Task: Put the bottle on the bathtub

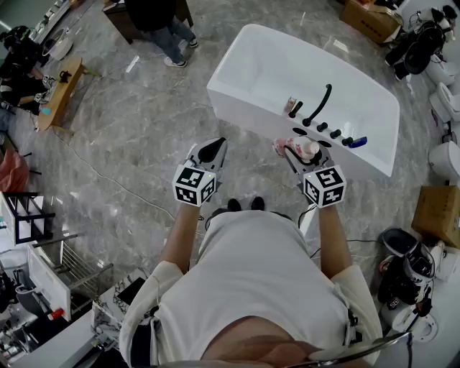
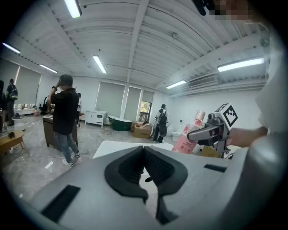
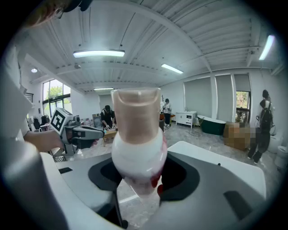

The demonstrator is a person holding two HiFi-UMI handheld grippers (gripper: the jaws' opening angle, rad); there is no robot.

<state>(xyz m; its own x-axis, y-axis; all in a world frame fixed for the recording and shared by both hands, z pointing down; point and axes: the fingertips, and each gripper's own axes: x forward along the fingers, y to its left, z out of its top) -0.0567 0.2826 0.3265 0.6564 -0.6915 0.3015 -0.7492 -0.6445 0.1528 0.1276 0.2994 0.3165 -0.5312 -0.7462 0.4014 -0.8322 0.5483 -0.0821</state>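
A pink and white bottle (image 1: 303,150) with a beige cap sits in my right gripper (image 1: 298,153), which is shut on it just in front of the near wall of the white bathtub (image 1: 251,68). In the right gripper view the bottle (image 3: 137,143) stands upright between the jaws of the right gripper (image 3: 139,179), with the bathtub rim (image 3: 211,157) behind it. My left gripper (image 1: 211,149) hangs to the left over the floor, shut on nothing. In the left gripper view its pads (image 2: 155,168) touch, and the bottle (image 2: 189,134) shows at the right.
A black faucet (image 1: 320,104), several black knobs, a small bottle (image 1: 291,106) and a blue item (image 1: 358,141) sit on the tub's deck. A person (image 1: 162,25) stands beyond the tub. Cardboard boxes (image 1: 370,18), toilets (image 1: 447,100) and a wooden bench (image 1: 61,90) stand around.
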